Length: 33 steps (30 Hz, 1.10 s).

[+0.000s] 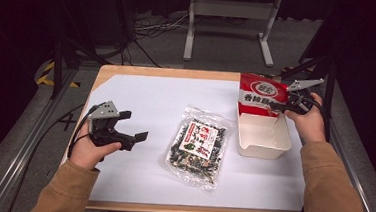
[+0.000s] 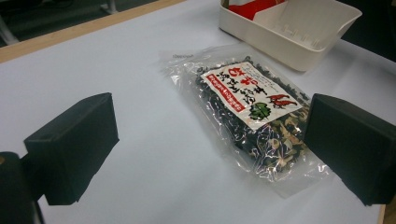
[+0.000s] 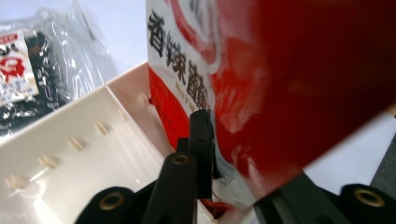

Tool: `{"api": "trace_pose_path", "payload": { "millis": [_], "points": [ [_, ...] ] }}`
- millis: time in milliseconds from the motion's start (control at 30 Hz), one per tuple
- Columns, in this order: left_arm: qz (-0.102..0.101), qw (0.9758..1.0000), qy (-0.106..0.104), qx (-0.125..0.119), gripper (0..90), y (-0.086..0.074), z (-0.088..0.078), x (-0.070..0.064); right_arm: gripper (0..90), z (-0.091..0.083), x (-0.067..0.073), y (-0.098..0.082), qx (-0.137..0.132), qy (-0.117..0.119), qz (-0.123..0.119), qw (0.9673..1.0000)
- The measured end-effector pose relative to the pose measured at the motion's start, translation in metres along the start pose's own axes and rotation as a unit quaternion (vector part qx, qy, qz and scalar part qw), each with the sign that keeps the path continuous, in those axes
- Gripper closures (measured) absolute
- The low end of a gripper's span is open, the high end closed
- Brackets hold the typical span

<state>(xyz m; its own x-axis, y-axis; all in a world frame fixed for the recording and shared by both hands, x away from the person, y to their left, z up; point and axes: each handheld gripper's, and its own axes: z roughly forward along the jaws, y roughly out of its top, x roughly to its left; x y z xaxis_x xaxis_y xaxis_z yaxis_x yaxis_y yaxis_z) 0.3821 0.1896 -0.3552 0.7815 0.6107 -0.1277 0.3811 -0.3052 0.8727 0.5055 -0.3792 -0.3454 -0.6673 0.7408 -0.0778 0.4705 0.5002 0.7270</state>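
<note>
The red snack bag (image 3: 196, 70) standing in the white bin's far end has big black Chinese characters, something like 香辣. The clear seaweed packet (image 2: 252, 112) mid-desk has a white label with red characters, too small to read.

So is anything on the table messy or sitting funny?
The red snack bag sits funny: it stands on end at the far end of the white bin, poking high above the rim, with the right tool at its edge. The seaweed packet lies flat, a bit crooked. Nothing spilled.

Bare sheet (image 1: 146, 103) left of seaweed pack (image 1: 196, 145); bin (image 1: 264, 136) blocks right.
</note>
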Motion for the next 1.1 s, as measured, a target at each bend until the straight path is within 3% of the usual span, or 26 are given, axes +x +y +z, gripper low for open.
{"api": "trace_pose_path", "payload": {
  "millis": [267,433,900,1100],
  "points": [
    [0.004,0.9999,-0.011,0.011,2.2,-0.001,0.008,-0.001,45.9,-0.013,0.004,-0.002,-0.015,-0.020,0.031,0.9992],
    [-0.003,0.9996,-0.019,0.020,3.3,-0.001,0.011,0.000,39.2,-0.024,0.010,-0.003,-0.037,-0.025,0.030,0.9986],
    [0.003,0.9990,-0.025,0.038,9.9,-0.001,0.019,-0.001,42.1,-0.065,0.043,-0.007,-0.045,-0.060,0.017,0.9970],
    [-0.001,0.9983,-0.022,0.055,12.6,-0.003,0.021,-0.001,44.4,-0.080,0.062,-0.006,-0.060,-0.048,0.017,0.9969]
  ]
}}
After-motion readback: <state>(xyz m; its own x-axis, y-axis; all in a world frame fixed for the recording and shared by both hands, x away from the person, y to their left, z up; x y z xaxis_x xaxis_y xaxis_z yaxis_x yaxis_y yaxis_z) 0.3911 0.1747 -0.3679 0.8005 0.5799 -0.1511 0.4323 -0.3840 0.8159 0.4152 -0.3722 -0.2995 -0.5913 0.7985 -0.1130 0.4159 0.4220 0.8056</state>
